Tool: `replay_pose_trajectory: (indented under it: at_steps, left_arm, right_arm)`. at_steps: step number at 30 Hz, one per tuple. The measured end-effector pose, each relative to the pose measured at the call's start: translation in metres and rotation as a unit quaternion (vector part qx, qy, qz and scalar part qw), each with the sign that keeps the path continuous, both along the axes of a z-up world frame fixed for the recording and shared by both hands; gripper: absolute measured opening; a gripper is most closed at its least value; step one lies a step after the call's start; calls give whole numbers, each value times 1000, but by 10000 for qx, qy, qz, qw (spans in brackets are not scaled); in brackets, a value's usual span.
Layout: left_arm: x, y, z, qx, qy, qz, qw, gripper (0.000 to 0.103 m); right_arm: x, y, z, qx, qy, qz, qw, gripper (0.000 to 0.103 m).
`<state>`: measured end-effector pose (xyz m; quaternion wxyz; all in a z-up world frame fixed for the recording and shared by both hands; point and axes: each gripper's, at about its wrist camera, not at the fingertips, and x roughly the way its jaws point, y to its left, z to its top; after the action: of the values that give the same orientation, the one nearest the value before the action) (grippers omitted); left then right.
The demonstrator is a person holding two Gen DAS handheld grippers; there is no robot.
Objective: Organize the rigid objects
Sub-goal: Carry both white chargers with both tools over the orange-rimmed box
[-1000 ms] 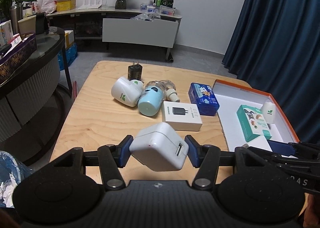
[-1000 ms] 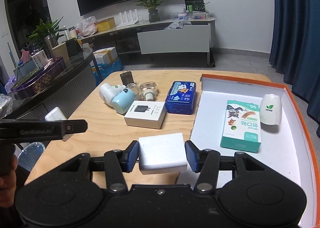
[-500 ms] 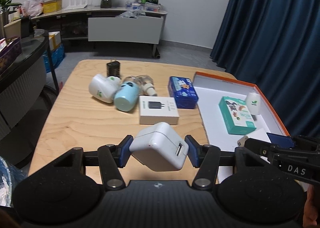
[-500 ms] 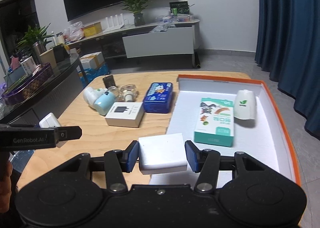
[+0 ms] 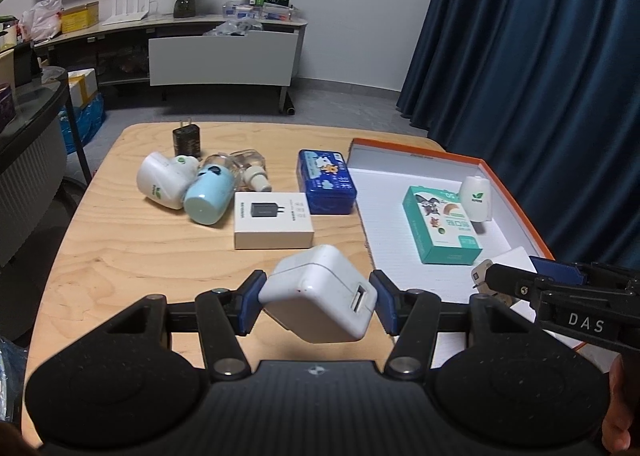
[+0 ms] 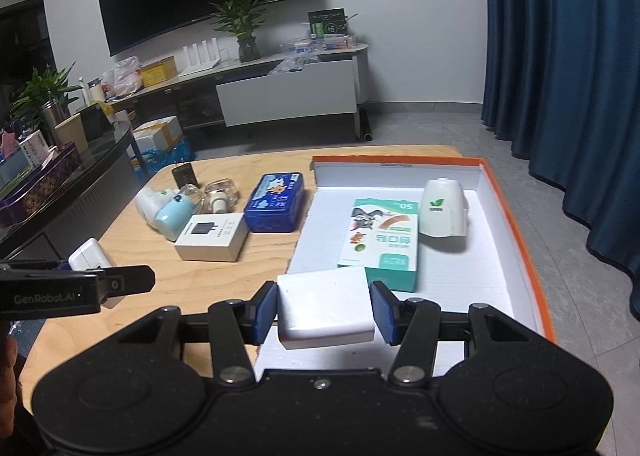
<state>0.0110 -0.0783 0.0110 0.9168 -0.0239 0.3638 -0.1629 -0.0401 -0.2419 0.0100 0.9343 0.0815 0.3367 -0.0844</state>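
Wooden surface (image 5: 132,256): left gripper (image 5: 318,304) pinches a tilted USB charger (image 5: 320,298) by its corners, which could slip; right gripper (image 6: 324,310) holds a white block (image 6: 325,306) over the orange-rimmed tray (image 6: 508,212).

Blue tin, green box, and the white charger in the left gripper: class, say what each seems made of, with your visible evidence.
Blue tin: likely printed metal; glossy, rounded corners, lid seam.
Green box: printed cardboard, it seems; sharp folded edges, matte sheen.
White charger: probably smooth hard plastic; soft highlights, moulded USB port, held in the left gripper.
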Motion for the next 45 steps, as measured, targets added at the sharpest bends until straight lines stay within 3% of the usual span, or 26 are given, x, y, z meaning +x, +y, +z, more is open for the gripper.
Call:
replay_pose_trajectory:
  at_steps: [33,45]
  left_arm:
    - [2,-86,-6,-86,123,-911,9957,57]
    - [6,-98,-11,-54,218,-996,9948,57]
  right_arm:
    - [-42,-64,10,-191,-113,-856,9961,62]
    - [-32,-69,5,-189,-132,-727,9971,62]
